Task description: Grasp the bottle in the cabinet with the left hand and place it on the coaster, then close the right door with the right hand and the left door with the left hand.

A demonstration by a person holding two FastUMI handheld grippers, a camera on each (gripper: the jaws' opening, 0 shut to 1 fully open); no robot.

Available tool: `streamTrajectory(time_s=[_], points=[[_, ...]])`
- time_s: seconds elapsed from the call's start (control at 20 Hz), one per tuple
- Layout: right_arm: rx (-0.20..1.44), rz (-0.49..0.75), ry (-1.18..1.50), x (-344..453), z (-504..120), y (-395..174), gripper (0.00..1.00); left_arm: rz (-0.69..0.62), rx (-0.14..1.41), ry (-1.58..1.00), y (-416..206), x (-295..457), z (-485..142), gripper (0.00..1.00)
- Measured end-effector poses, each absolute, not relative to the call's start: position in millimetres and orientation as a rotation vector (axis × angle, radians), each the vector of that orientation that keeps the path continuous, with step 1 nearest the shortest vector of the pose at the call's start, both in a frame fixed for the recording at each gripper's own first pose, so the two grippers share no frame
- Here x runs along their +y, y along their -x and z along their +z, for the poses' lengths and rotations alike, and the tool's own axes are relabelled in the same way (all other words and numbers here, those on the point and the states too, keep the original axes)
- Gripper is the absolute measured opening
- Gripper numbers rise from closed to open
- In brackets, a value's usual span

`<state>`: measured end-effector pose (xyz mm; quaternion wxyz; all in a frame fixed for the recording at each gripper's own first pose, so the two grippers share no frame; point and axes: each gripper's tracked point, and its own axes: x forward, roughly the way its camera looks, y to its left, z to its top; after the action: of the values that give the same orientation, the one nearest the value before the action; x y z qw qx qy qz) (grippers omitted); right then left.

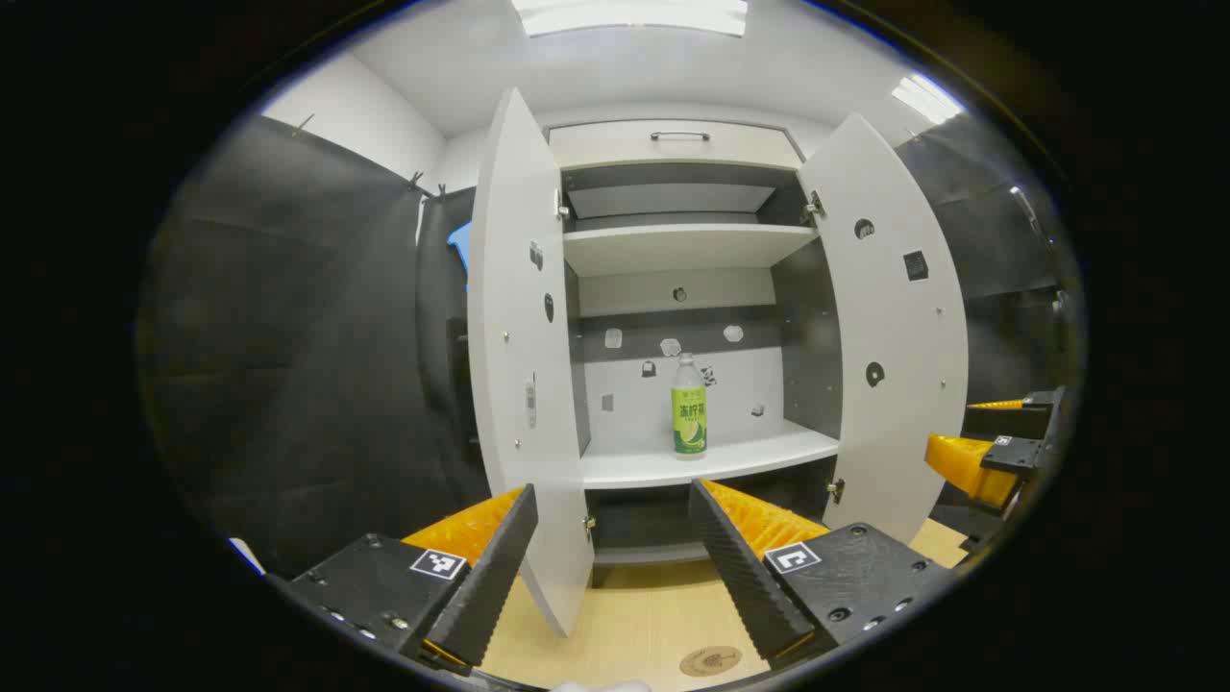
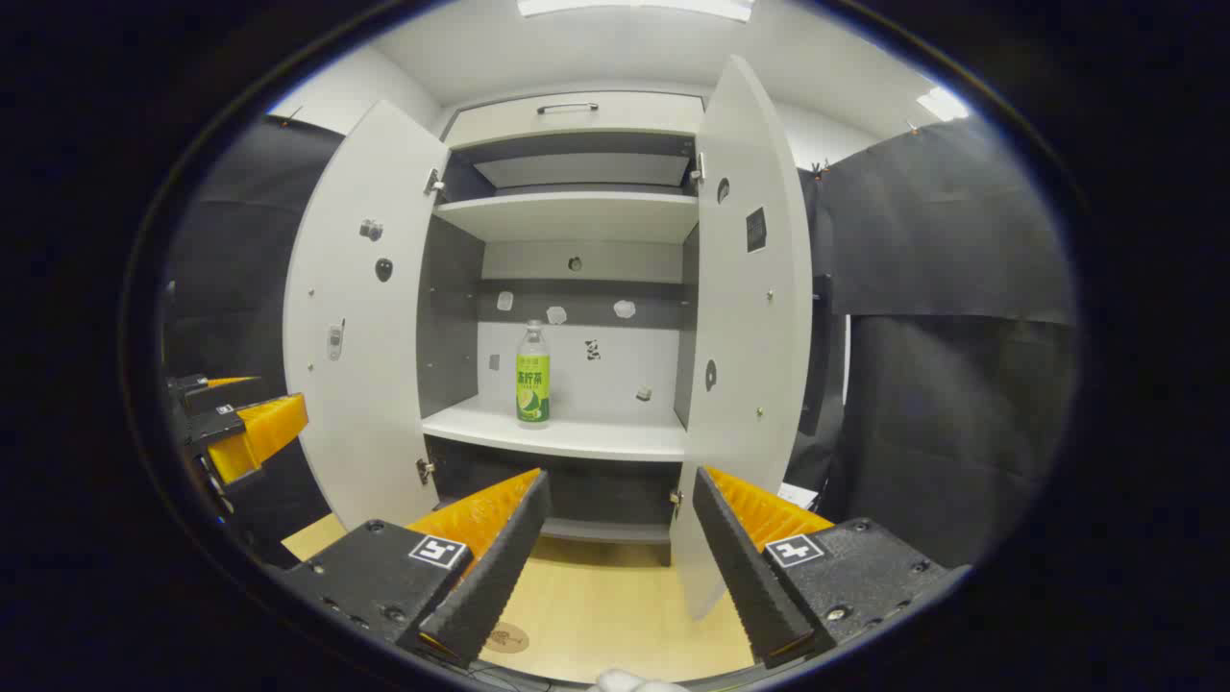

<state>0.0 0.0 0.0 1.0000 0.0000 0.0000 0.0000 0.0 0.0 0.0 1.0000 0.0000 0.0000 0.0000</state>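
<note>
A clear bottle with a green label and white cap stands upright on the cabinet's lower shelf, left of middle in the right gripper view. Both white doors hang wide open: the left door and the right door. A round brown coaster lies on the wooden table in front of the cabinet. My left gripper is open, well short of the bottle. My right gripper is open too, with nothing between its fingers.
The cabinet has an upper shelf and a top drawer with a handle. Black cloth walls flank it on both sides. The right gripper shows beyond the right door; the left gripper shows beyond the left door.
</note>
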Motion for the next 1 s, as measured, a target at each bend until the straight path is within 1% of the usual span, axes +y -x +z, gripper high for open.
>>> streamTrajectory(time_s=[0.6, 1.0], points=[[0.003, 0.013, -0.008, -3.1, -1.0, -18.9, 0.98, 0.007, 0.004, -0.012, -16.8, -7.8, 1.3, 0.97], [0.011, 0.024, -0.001, -3.0, -0.9, -28.4, 0.98, -0.012, -0.013, -0.012, -45.9, -13.5, 7.7, 0.97]])
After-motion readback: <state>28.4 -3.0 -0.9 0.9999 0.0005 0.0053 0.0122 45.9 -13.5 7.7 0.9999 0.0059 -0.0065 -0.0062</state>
